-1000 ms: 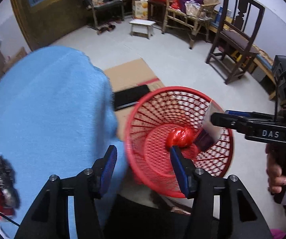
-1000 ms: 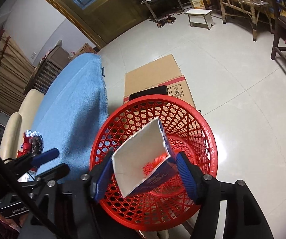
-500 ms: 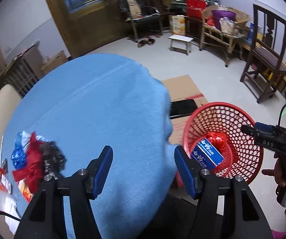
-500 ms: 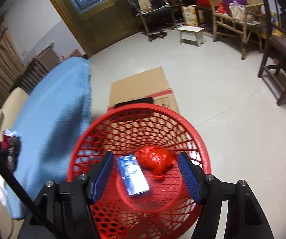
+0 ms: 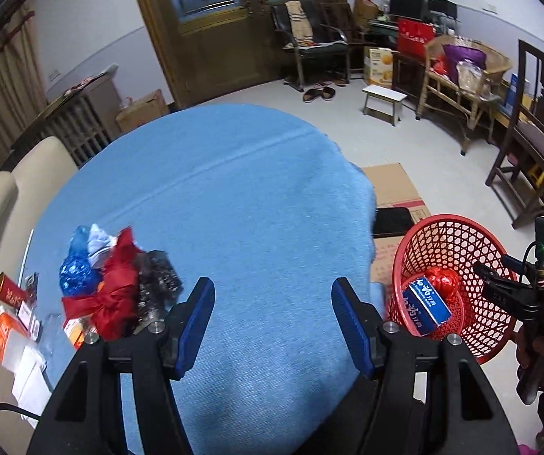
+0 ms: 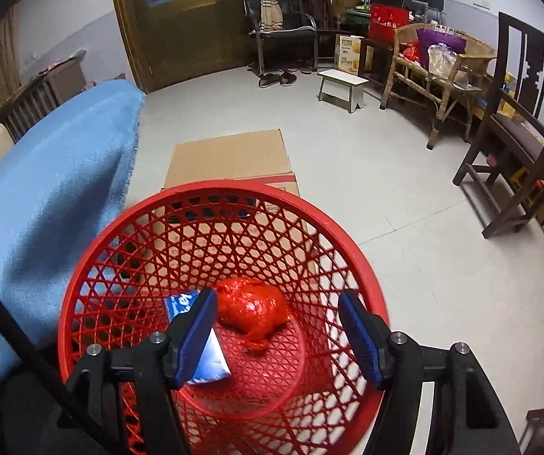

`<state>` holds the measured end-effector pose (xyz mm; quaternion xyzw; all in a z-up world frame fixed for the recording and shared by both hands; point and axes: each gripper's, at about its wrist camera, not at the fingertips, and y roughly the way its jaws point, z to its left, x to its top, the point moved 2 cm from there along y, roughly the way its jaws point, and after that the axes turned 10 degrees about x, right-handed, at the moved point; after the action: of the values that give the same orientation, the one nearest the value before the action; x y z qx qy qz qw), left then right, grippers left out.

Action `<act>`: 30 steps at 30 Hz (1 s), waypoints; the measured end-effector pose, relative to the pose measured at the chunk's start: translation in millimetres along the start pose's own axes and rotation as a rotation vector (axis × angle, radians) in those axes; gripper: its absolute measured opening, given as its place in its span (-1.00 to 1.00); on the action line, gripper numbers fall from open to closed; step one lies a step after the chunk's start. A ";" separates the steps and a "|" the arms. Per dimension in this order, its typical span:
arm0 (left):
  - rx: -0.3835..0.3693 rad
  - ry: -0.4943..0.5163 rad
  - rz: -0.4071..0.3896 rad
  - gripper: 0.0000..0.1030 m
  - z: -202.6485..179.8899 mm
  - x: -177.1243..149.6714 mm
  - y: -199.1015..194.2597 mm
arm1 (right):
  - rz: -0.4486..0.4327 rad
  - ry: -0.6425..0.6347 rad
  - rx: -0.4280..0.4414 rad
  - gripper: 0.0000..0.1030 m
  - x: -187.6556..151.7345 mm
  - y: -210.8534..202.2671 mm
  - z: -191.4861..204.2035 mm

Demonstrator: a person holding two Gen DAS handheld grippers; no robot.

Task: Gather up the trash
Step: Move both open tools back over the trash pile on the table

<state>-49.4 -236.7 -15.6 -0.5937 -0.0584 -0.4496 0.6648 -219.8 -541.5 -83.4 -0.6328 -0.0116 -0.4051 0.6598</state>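
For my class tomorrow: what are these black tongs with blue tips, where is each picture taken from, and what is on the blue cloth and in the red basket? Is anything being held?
There is no robot arm here. A person holds one pair of tongs in each hand, and a wide-angle camera on each looks along its two fingers.

The left view looks over the left tongs at a blue cloth. On it lies a pile of crumpled wrappers. The right tongs show at that picture's edge, by the red basket.

The right view looks past the right tongs into the basket. Inside lie a blue and white carton and a red crumpled bag.

Both tongs are open and hold nothing.
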 end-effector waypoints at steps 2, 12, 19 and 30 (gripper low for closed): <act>0.007 -0.015 0.001 0.26 5.6 -1.9 -0.5 | -0.004 -0.013 0.005 0.35 4.9 2.4 7.2; 0.036 -0.093 0.019 0.26 37.8 -14.5 2.1 | 0.029 -0.058 0.043 0.35 -0.4 25.1 43.4; 0.044 -0.163 0.045 0.26 69.9 -31.7 10.6 | 0.029 -0.087 0.094 0.35 -5.0 6.1 62.9; 0.167 -0.444 0.109 0.26 197.4 -98.9 15.1 | -0.074 -0.134 0.294 0.35 25.6 -67.1 122.8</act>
<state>-7.4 -19.9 -30.3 -0.6232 -0.2081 -0.2652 0.7057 -178.4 -442.5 9.9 -0.5543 -0.1380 -0.3801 0.7275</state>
